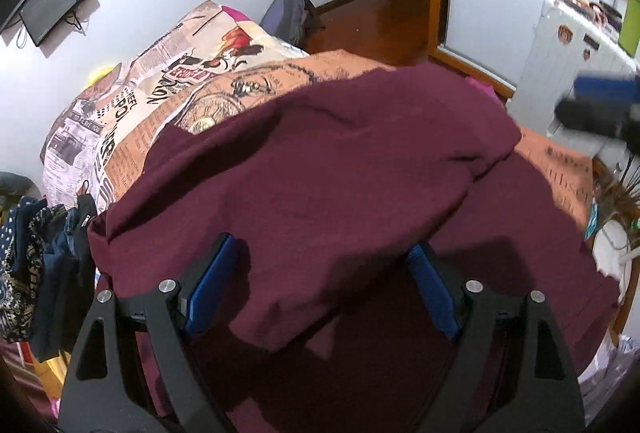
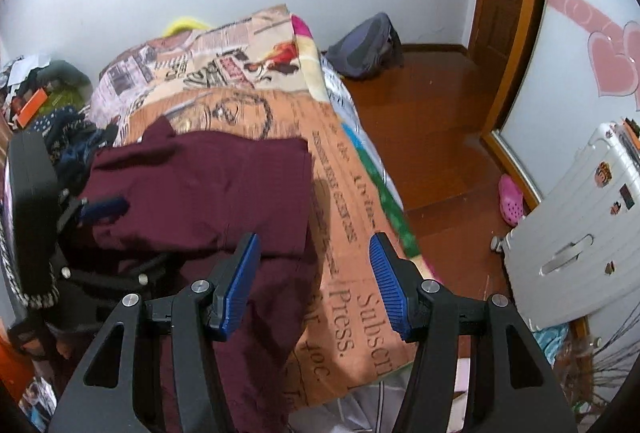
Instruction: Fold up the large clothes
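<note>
Left gripper [image 1: 320, 265]: fingers spread wide, empty, low over the near part of the garment [image 1: 320, 161]. The maroon garment lies on the bed [image 1: 160, 89], one layer already doubled over, its near edge hanging off the bed's front. Right gripper [image 2: 314, 273]: fingers likewise spread, empty, hovering over the garment's right edge and the bare printed cover beside it. Risk: a pinch taken here may catch only the top layer, or the cover with it, dragging the fold askew; the overhang could pull the cloth off.
</note>
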{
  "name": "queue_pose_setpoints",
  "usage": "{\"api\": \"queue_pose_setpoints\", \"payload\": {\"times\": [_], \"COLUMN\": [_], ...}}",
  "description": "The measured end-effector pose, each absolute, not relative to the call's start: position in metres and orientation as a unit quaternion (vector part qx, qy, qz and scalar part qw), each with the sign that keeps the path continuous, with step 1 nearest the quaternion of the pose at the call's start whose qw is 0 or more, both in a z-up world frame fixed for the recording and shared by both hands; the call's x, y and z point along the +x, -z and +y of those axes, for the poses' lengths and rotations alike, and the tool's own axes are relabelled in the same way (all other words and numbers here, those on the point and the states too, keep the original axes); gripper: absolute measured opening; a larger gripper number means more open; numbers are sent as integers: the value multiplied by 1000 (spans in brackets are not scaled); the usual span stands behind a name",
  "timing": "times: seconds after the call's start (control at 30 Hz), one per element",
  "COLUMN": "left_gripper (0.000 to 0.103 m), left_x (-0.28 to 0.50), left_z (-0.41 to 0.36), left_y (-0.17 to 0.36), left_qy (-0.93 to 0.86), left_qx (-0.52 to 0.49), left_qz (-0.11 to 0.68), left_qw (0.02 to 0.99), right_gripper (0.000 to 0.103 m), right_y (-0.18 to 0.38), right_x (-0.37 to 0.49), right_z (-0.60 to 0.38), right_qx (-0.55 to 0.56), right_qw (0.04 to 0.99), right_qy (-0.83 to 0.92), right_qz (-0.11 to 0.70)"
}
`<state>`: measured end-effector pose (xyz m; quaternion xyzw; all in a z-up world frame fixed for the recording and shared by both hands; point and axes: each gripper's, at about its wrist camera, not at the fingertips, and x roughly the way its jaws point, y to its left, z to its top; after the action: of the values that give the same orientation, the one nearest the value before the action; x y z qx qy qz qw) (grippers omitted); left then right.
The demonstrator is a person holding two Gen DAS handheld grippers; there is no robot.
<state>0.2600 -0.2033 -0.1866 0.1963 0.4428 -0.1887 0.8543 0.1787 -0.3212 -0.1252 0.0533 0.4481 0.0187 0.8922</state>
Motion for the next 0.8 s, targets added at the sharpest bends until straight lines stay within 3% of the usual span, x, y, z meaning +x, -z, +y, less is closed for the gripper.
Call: {"api": "queue_pose_setpoints", "payload": {"times": [0.1,0.27,0.33,0.47,0.8], "left_gripper": [77,24,10,3,2], "left_x": [267,276,276,276,257], "left_z": [-202,-192,-185,-160,-48], "left_y": [181,172,166,143,82], "left_qy": [187,219,221,207,91], "left_qx": [183,135,119,81,24], "left_qz": [433,435,428,400,314], "left_qw": [863,863,868,889,945], "right_gripper": [53,53,53,53,53], "right_y": [130,134,134,130,124], "right_x": [177,178,180,186,202], "right_z": [-322,-318,-317,-310,-276], "right_qx": [59,65,62,56,37], "right_qw": [889,885,884,884,889], "right_qy": [-20,-19,-19,-24,-56], "right_qz": [454,461,464,463,452]}}
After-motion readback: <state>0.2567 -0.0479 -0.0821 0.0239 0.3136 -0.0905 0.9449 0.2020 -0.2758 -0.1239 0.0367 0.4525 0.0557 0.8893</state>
